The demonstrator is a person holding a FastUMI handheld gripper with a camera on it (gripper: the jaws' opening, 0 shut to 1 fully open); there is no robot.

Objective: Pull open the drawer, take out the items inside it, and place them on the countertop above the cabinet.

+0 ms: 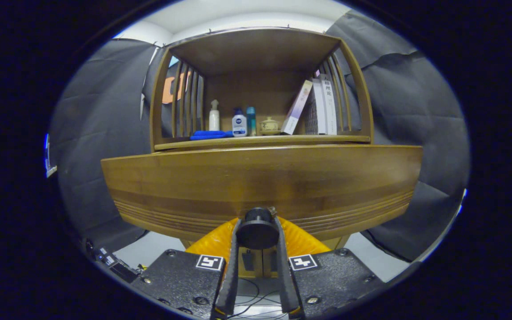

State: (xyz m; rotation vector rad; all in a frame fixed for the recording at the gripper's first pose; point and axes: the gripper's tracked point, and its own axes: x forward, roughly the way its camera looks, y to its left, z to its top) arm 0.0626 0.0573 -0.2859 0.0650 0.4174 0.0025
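The wooden drawer front (260, 182) of the cabinet stands right ahead, wide and curved by the lens. Its round dark knob (257, 229) sits between my two fingers, and my gripper (257, 231) is shut on it, one finger pressing each side. Above the drawer runs the countertop (262, 140), under an open wooden shelf frame. The drawer's inside is hidden behind its front panel.
On the countertop stand a blue cloth (209, 134), a white spray bottle (214, 116), a white bottle with blue label (239, 123), a teal bottle (251, 121), a small lidded cup (269, 126) and leaning books (316, 109). Cables lie on the floor below (251, 295).
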